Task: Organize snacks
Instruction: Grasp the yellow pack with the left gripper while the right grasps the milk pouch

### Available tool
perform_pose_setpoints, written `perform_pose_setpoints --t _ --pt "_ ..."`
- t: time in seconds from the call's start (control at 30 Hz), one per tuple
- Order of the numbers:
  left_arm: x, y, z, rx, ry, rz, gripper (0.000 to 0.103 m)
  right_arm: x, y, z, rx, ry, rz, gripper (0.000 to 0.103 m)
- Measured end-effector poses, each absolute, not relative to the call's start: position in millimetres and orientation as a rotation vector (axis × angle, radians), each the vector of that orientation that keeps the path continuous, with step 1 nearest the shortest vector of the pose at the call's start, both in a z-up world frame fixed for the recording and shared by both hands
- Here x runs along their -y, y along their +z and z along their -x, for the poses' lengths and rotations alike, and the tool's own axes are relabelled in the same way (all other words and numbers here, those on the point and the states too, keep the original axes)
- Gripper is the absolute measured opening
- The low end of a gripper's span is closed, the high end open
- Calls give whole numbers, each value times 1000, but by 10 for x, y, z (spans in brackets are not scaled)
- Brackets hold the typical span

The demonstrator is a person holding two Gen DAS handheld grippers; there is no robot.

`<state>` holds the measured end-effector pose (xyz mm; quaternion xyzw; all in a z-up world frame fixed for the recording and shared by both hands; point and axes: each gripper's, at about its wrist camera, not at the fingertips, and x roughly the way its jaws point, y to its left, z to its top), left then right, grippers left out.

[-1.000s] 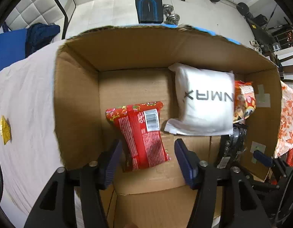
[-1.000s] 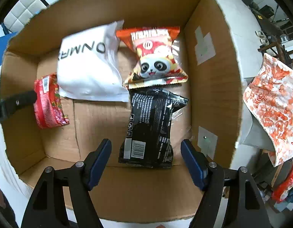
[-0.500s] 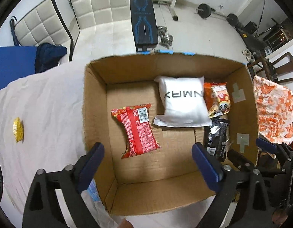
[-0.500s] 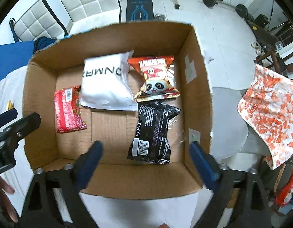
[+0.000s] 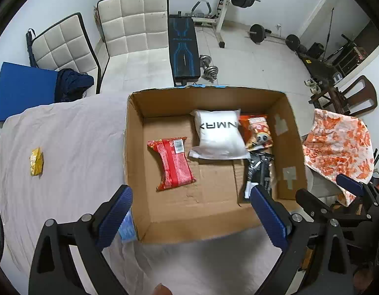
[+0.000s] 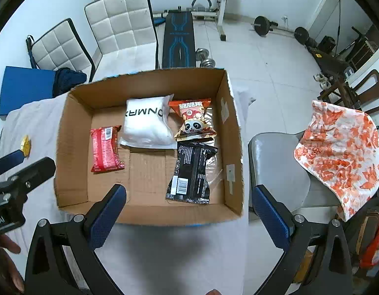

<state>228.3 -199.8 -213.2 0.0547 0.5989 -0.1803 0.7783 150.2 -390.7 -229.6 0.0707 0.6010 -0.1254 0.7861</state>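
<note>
Grippers, left point(image 5: 189, 209) and right point(image 6: 189, 209), just spread wide and empty above cardboard box point(image 6: 150, 211); yellow packet point(image 5: 36, 161) outside.

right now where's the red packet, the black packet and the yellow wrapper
red packet point(image 5: 174, 164), left wrist view, middle of its printed face
black packet point(image 6: 192, 172), right wrist view, middle of its back panel
yellow wrapper point(image 5: 36, 161), left wrist view, centre of the wrapper

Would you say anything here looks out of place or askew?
Yes: one small yellow packet lies alone on the white sheet, outside the cardboard box that holds the other four snacks. In the box, the red packet lies slightly askew.
</note>
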Motion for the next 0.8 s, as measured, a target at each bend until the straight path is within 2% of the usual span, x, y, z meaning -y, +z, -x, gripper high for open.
perform_pose_setpoints --t 0.27,0.43,0.6,0.8 --pt "1928 -1791 -1978 -1248 -406 -87 98 3807 -1934 -1223 -1232 -246 -200 103" --pt "1733 -1636 -1917 -1230 -406 -55 98 3510 -1919 -1133 -1241 -174 -283 103" --pt "1088 -1573 -1894 -1203 -340 -88 98 2838 -2153 -1118 -1302 -81 -332 103" --pt "-60 -1798 -2058 -1236 -178 -146 98 1709 -2615 -1223 -1402 26 -339 103"
